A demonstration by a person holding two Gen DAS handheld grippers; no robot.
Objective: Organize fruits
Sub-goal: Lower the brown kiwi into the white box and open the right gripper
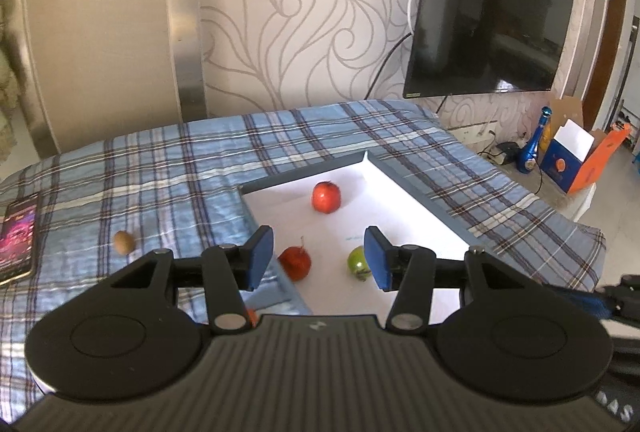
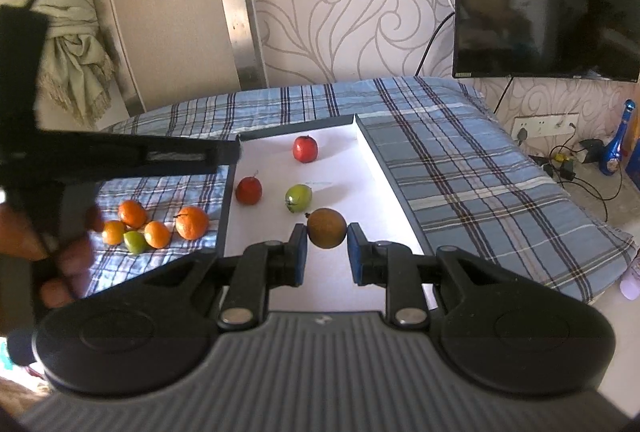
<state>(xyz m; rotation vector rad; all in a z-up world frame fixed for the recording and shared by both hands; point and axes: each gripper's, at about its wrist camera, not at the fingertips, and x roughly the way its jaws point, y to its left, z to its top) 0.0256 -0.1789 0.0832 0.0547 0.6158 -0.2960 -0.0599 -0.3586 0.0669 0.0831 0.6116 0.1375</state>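
A white tray with a grey rim (image 2: 384, 184) lies on the blue plaid cloth. In it sit a red apple (image 2: 305, 149), a smaller red fruit with a stem (image 2: 248, 191) and a green fruit (image 2: 298, 197). My right gripper (image 2: 326, 234) is shut on a brown round fruit (image 2: 326, 226), held just above the tray's near part. My left gripper (image 1: 318, 258) is open with nothing between its blue pads (image 1: 260, 256). It hovers over the tray's left rim (image 1: 248, 216), with the small red fruit (image 1: 295, 263) and the green fruit (image 1: 359, 264) just beyond.
Several oranges (image 2: 192, 222) and a small green fruit (image 2: 135, 242) lie on the cloth left of the tray. A brown fruit (image 1: 124, 242) and a lit phone (image 1: 18, 236) lie further left. A person's hand (image 2: 60, 260) holds a blurred black tool at the left.
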